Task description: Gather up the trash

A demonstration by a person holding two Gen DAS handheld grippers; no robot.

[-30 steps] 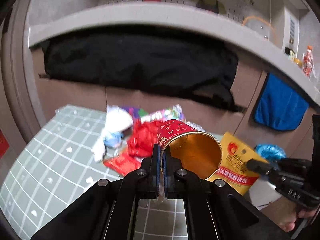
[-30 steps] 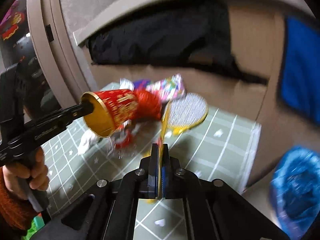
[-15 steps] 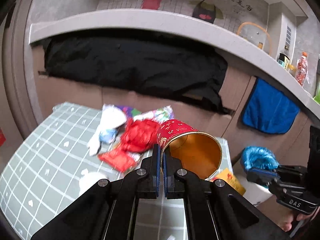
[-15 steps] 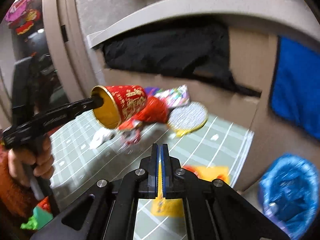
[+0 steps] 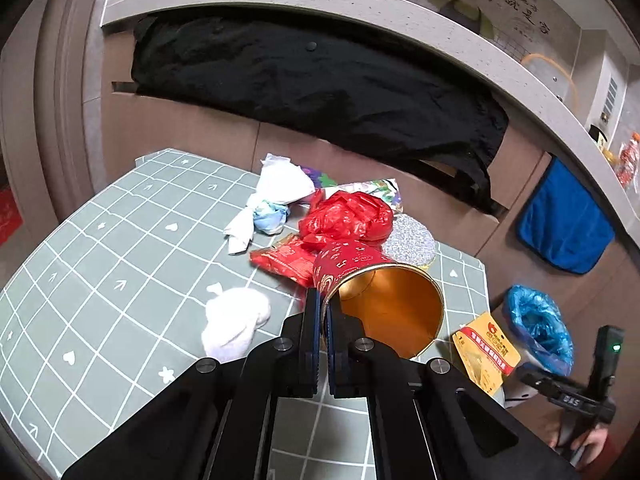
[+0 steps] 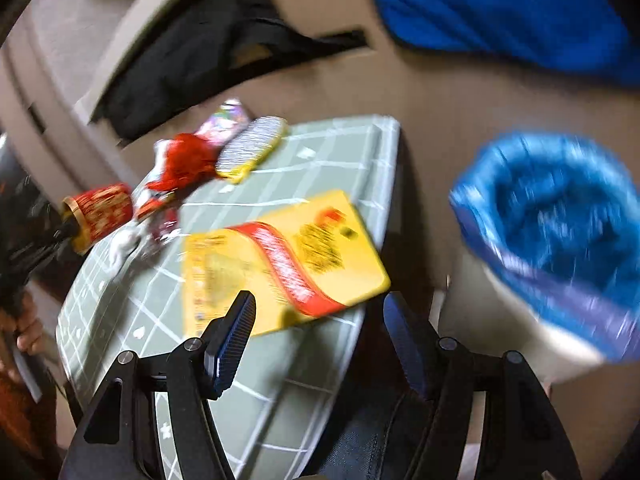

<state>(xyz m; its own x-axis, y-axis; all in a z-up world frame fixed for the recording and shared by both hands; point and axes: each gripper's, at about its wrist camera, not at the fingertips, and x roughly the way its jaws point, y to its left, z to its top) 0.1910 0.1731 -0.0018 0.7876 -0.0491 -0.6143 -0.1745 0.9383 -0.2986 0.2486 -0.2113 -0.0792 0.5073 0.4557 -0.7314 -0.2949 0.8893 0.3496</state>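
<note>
Since a second ago my right gripper (image 6: 320,316) has been opening, and the yellow packet (image 6: 280,256) that was pinched in it is now loose ahead of the wide-spread fingers, no pad touching it. It is showing blurred at 12 o'clock from the fingertips, over the table's (image 6: 320,152) right edge; I cannot tell if it is resting or falling. The blue-lined bin (image 6: 560,216) is sitting at 2 o'clock, off the table. My left gripper (image 5: 323,312) is clamping tight on the rim of the red can (image 5: 352,264), gold mouth facing me, held above the table (image 5: 120,240). In the left view the yellow packet (image 5: 486,354) is showing at 3 o'clock from the can, between the table edge and the bin (image 5: 536,328). Red plastic bag (image 5: 348,216), white tissue wads (image 5: 236,320) and a glittery lid (image 5: 412,240) are lying at 11 to 1 o'clock beyond the can.
</note>
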